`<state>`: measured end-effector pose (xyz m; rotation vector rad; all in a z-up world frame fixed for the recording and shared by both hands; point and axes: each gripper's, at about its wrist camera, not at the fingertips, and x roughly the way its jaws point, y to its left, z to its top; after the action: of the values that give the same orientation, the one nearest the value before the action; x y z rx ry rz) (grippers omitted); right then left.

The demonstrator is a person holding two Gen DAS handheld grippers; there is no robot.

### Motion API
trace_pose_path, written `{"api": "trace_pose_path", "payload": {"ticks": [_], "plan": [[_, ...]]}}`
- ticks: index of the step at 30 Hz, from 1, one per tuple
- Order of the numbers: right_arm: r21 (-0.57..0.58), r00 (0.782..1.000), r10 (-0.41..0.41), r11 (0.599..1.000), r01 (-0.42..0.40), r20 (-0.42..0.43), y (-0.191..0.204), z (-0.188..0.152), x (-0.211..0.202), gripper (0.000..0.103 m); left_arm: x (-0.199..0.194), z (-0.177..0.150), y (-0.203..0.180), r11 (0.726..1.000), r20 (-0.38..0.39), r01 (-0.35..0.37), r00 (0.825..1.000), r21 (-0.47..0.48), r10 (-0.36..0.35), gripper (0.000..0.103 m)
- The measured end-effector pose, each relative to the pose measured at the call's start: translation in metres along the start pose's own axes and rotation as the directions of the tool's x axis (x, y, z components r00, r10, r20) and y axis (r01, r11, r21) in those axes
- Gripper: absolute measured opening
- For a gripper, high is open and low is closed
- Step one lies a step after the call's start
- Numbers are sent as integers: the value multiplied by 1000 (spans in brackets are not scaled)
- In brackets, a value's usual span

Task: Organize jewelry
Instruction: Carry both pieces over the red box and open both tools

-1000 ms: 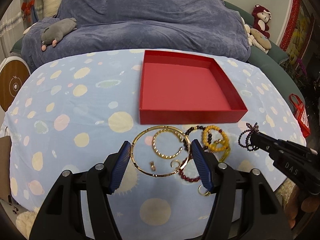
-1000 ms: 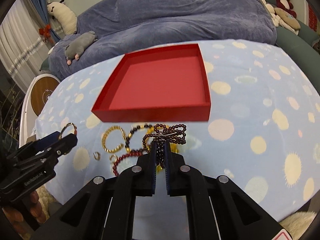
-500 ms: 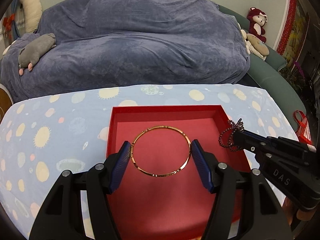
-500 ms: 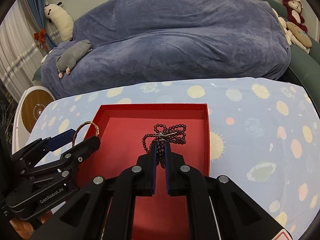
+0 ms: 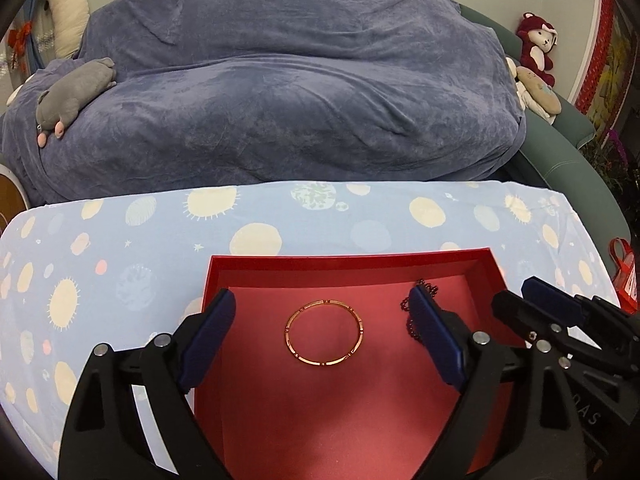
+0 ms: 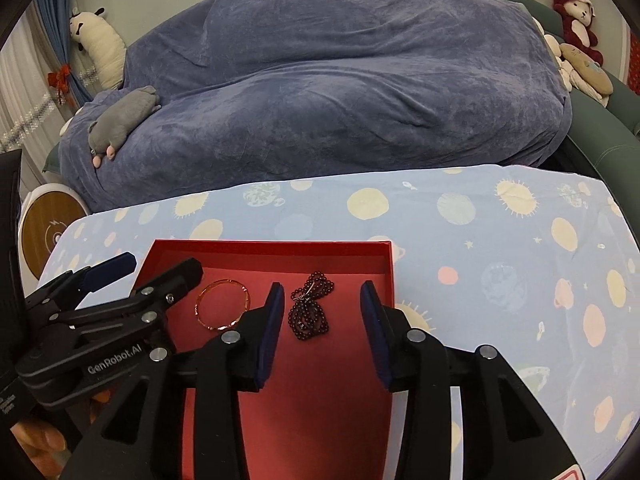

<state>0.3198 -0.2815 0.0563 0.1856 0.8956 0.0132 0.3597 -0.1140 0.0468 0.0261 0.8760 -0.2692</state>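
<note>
Both pieces dropped since half a second ago: left gripper jaws opening wide, right gripper opening narrower, nothing between the pads. Thin rigid gold bangle and limp dark bead strand lie apart on the matte floor of the red box. Release step; next, probably back out for more. Beyond: spotted tablecloth, blue velvety sofa.
</note>
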Motion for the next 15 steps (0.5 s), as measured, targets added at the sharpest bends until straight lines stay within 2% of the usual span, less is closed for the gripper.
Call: {"api": "trace_pose_path", "payload": {"ticks": [5, 7, 9, 12, 15], "plan": [[3, 999, 7, 1000, -7, 32, -6, -25, -49, 39, -48, -11, 3, 1000, 44, -8, 999, 8, 8, 84], [15, 999, 10, 1000, -10, 39, -10, -41, -70, 39, -69, -24, 8, 999, 53, -36, 998, -1, 36, 84], [29, 999, -4, 1000, 3, 41, -14, -59, -90, 39, -90, -41, 15, 999, 49, -37, 998, -14, 38, 84], [36, 999, -16, 999, 15, 33, -16, -89, -115, 39, -116, -75, 24, 997, 39, -78, 996, -10, 78, 84], [50, 1000, -17, 999, 17, 3, -16, -123, -132, 39, -134, -114, 37, 995, -6, -94, 996, -22, 94, 84]]}}
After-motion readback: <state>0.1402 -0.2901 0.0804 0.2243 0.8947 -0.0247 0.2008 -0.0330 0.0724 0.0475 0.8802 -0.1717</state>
